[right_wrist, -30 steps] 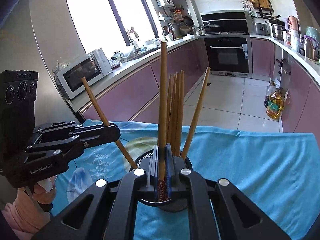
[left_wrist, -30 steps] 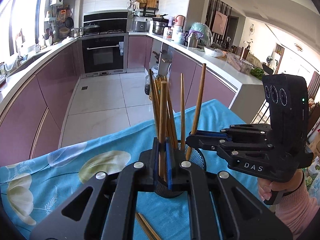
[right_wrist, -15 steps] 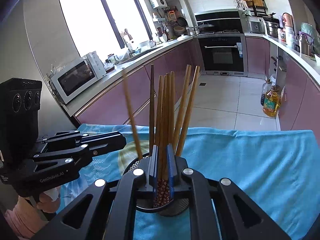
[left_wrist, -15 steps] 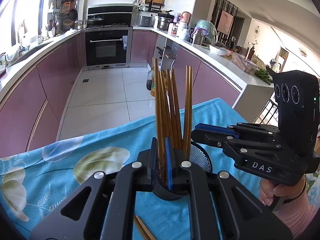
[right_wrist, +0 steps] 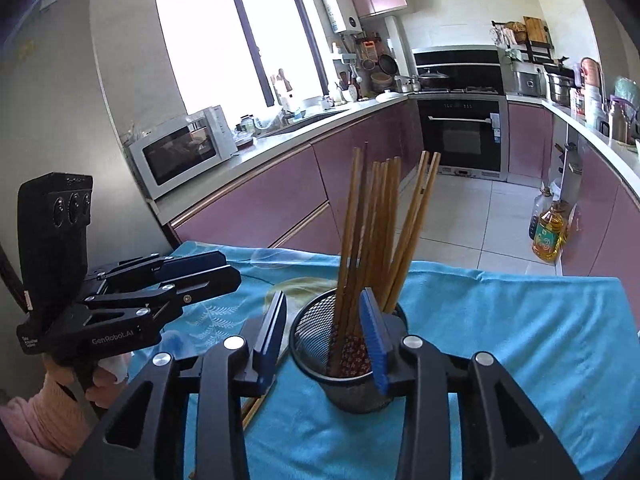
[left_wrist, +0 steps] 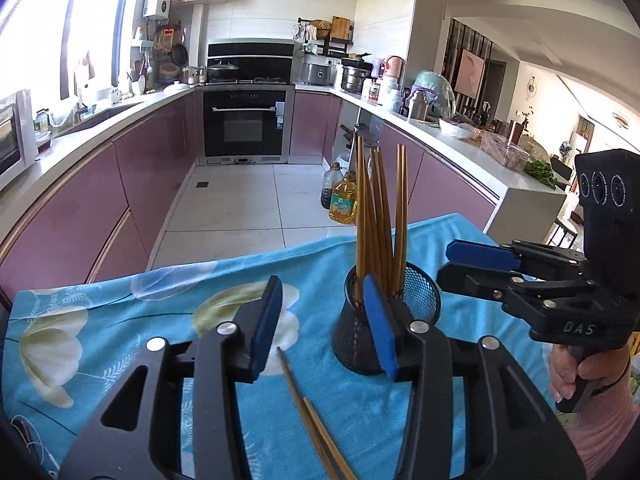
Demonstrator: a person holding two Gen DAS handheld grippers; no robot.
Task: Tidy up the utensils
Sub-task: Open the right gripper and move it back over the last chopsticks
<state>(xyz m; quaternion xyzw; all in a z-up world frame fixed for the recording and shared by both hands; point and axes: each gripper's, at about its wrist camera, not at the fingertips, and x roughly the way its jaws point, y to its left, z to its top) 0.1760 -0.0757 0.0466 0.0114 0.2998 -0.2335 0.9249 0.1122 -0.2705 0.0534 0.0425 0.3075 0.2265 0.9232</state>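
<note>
A black mesh cup stands on the blue cloth and holds several wooden chopsticks upright. My left gripper is open and empty just in front of the cup. Two loose chopsticks lie on the cloth below it. My right gripper is open and empty, its right finger against the cup with its chopsticks. The right gripper shows in the left wrist view, to the cup's right. The left gripper shows in the right wrist view, left of the cup.
The blue flowered tablecloth covers the table, whose far edge drops to the kitchen floor. Purple cabinets and an oven stand beyond. Oil bottles stand on the floor. A microwave sits on the left counter.
Both grippers have opened and let go of the chopsticks they held, which now stand in the cup. Both grippers have drawn back a little from the cup.
</note>
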